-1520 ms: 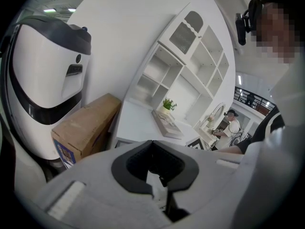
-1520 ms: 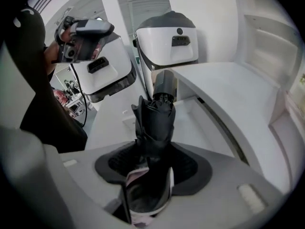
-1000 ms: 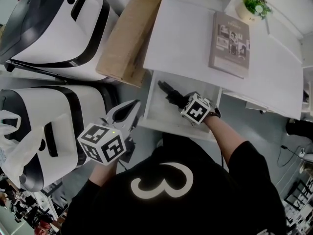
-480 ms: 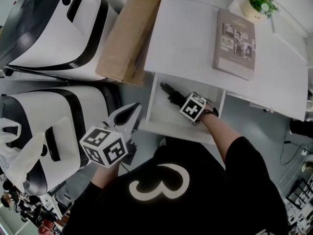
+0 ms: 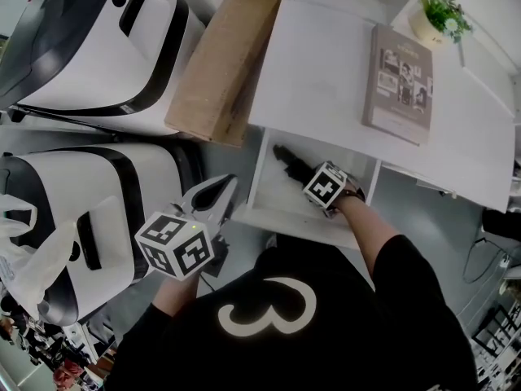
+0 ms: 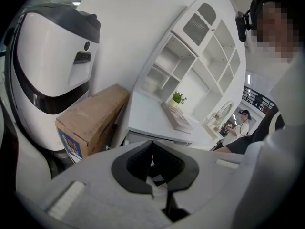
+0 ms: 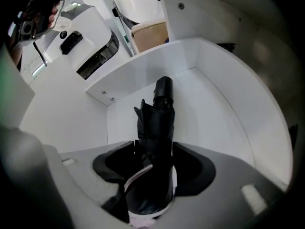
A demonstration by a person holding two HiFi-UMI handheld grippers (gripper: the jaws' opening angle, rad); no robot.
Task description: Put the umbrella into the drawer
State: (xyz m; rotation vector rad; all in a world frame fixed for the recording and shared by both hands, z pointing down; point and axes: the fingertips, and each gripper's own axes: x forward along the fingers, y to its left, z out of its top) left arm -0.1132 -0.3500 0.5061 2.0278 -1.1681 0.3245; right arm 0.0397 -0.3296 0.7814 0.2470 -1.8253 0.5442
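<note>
Room: white desk (image 5: 326, 63) with its drawer (image 5: 273, 212) pulled out toward me. On the desk top above the drawer, a book (image 5: 399, 84) lies flat, and a small potted plant (image 5: 444, 15) stands further back. A cardboard box (image 5: 216, 55) sits left of the drawer, against the desk's side. Beyond it are two big white machines (image 5: 106, 39) (dark-banded shells, can't say what they are).

Umbrella (image 7: 157, 123), black, folded: lies inside the drawer on its white floor, pointing toward the back wall. Right gripper (image 7: 153, 168) points steeply down into the drawer, with the umbrella's near end between its jaws. The jaws have just been opening; the pads sit close on either side and I see no squeeze. Left gripper (image 5: 220, 190) hangs outside the drawer's left corner, jaws together, nothing in them.
</note>
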